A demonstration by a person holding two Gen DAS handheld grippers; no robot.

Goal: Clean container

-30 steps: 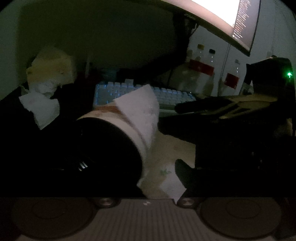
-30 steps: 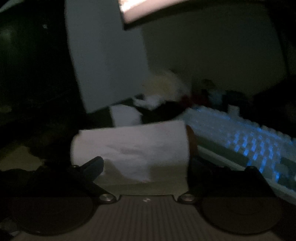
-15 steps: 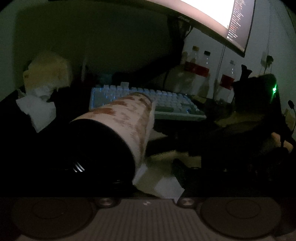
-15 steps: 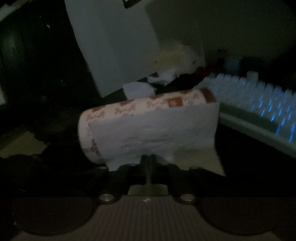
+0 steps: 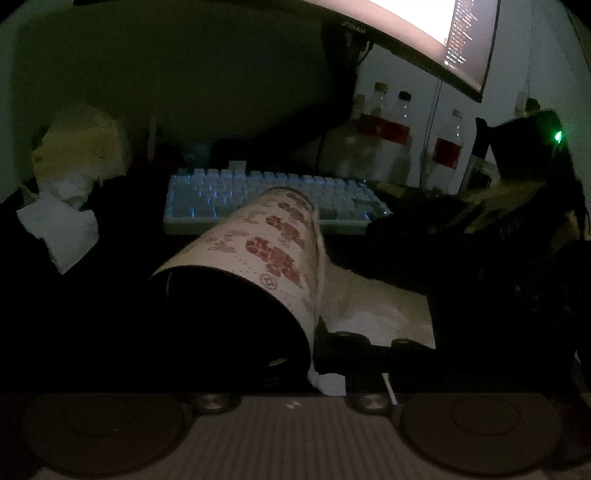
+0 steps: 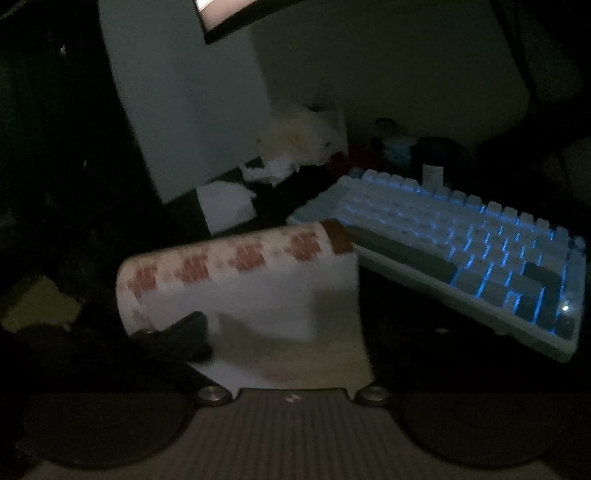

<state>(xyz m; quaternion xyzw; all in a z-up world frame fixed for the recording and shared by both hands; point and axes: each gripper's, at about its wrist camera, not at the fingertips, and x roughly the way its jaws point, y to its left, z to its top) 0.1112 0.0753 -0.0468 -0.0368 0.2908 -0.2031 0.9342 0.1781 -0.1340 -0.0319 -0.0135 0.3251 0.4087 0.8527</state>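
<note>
A paper container (image 5: 273, 243) with red flower prints hangs tilted above the dark desk, its open mouth toward the left wrist camera. My left gripper (image 5: 306, 343) is closing on the rim wall. One finger (image 5: 340, 347) presses from outside, and the other is lost in the dark mouth. A white tissue (image 6: 266, 306) drapes over the container's (image 6: 229, 258) side and trails down between the jaws of my right gripper (image 6: 291, 332). Those jaws are opening wide. One finger (image 6: 188, 332) shows, clear of the tissue, and the other is hidden in shadow.
A backlit keyboard (image 5: 266, 195) lies just behind the container. Above it hangs a lit monitor (image 5: 424, 29). Several bottles (image 5: 399, 129) stand at the back right. Crumpled tissues (image 5: 62, 229) and a pale bag (image 5: 77, 151) sit at the left. The room is very dark.
My right gripper, shut on the tissue half a second ago, now stands wide open. The left gripper's outer finger has closed in against the container's wall.
</note>
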